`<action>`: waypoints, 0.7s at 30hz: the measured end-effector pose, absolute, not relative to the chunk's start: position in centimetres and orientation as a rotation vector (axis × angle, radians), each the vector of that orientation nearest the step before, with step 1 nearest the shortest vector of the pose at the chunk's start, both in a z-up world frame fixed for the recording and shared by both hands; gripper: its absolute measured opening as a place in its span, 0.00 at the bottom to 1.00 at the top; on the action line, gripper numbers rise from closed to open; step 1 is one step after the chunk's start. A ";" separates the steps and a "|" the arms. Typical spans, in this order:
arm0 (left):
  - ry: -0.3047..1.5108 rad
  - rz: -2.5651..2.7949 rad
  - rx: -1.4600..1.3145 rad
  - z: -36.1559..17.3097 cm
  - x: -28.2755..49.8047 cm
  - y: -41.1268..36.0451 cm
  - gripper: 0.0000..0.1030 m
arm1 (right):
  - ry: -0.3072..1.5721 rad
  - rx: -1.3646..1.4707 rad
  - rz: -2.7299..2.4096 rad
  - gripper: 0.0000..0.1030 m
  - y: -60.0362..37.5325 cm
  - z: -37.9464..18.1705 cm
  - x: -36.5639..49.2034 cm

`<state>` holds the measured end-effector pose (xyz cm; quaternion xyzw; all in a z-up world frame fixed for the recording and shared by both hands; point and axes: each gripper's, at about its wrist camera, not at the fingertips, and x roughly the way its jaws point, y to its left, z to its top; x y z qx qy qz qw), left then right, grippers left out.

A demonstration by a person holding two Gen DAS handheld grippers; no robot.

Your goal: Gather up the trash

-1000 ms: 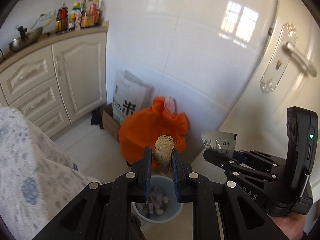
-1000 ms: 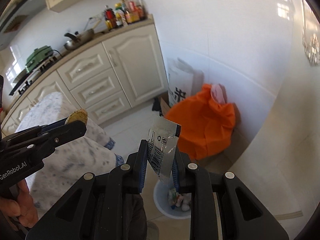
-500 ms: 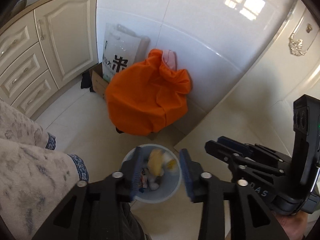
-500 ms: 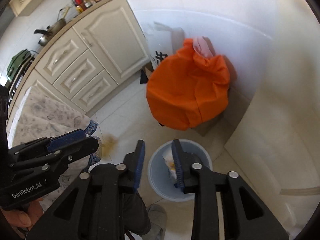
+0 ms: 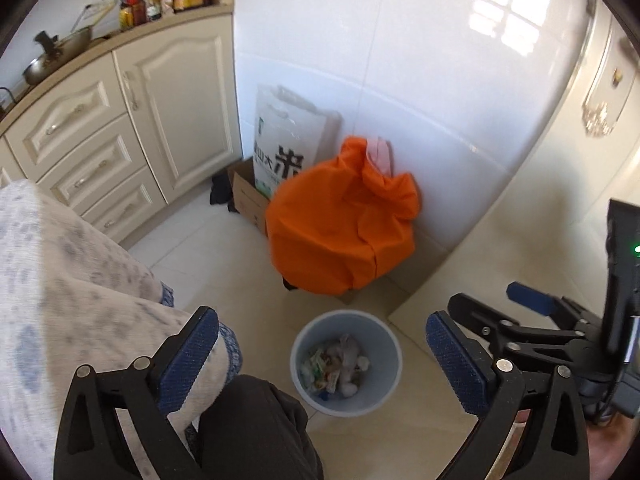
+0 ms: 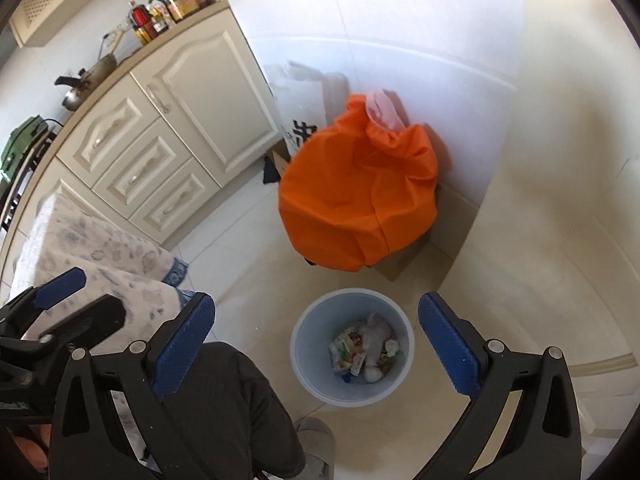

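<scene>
A small pale blue waste bin stands on the tiled floor and holds a heap of wrappers and crumpled scraps. My left gripper hangs above it, wide open and empty. In the right wrist view the same bin with its trash lies below my right gripper, also wide open and empty. The right gripper shows at the right of the left wrist view, and the left gripper at the left of the right wrist view.
An orange bag sits on cardboard against the white tiled wall, with a white printed sack and a cardboard box behind it. Cream kitchen cabinets stand at left. My patterned trouser leg and dark shoe are beside the bin.
Both grippers were shut on trash a second ago, the left on a brown lump, the right on a silver wrapper. Both opened over the bin, the pieces dropped in, and the jaws spread wider.
</scene>
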<state>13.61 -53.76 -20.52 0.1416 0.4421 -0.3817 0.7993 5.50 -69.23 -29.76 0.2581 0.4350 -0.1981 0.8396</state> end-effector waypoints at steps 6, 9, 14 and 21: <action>0.857 -0.790 0.243 -16.6 12.2 -46.4 0.99 | 0.855 0.514 -0.411 1.00 -67.2 -25.8 6.2; 0.798 -0.763 0.190 -14.0 11.3 -41.6 0.99 | 0.805 0.478 -0.383 1.00 -65.1 -22.8 6.8; 0.686 -0.679 0.134 -10.3 9.1 -33.8 0.99 | 0.728 0.408 -0.301 1.00 -60.2 -18.1 8.4; 0.525 -0.508 0.076 -6.0 5.7 -21.8 0.99 | 0.625 0.303 -0.146 1.00 -50.9 -12.3 11.4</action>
